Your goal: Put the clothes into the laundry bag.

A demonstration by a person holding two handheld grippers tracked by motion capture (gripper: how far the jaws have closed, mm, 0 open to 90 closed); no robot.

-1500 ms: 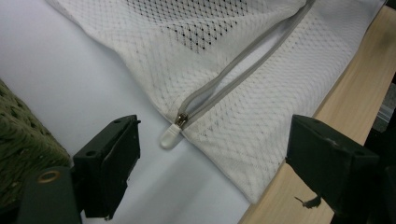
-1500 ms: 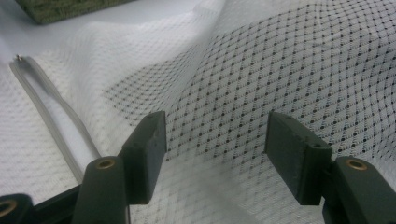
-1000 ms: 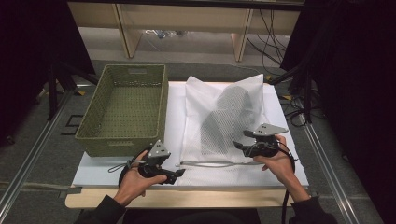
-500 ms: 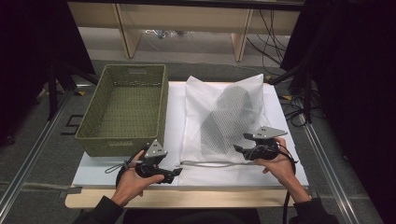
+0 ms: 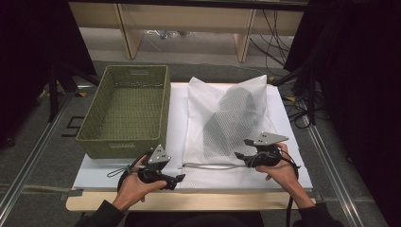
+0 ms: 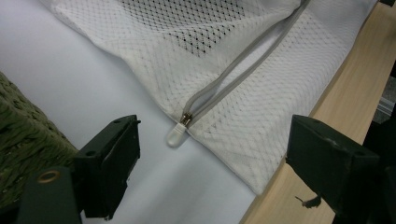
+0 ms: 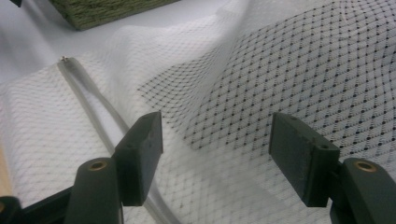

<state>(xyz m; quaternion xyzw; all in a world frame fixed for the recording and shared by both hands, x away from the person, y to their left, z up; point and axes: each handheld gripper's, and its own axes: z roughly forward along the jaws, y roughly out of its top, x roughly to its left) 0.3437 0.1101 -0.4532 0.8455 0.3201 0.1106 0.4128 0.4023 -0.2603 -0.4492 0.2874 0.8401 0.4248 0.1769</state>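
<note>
A white mesh bag point(image 5: 227, 118) with a dark garment inside lies flat on the white-covered table. Its grey zipper point(image 5: 208, 165) runs along the near edge. In the left gripper view the zipper point(image 6: 238, 77) is closed, ending in a pale pull tab point(image 6: 175, 135). My left gripper point(image 5: 176, 181) stands open at the bag's near left corner, and the tab lies between its jaws point(image 6: 215, 140), untouched. My right gripper point(image 5: 239, 156) is open over the bag's near right part, with mesh point(image 7: 261, 70) under its jaws point(image 7: 217, 135) and the zipper point(image 7: 88, 112) to their left.
An empty green woven basket point(image 5: 163, 109) stands at the left of the bag, close to the left gripper point(image 6: 18, 126). The table's wooden front edge point(image 6: 355, 70) runs just past the bag's near hem. Cables and shelf legs lie beyond the table.
The left gripper has shifted slightly toward the table's near edge. The right gripper and the bag are about where they were.
</note>
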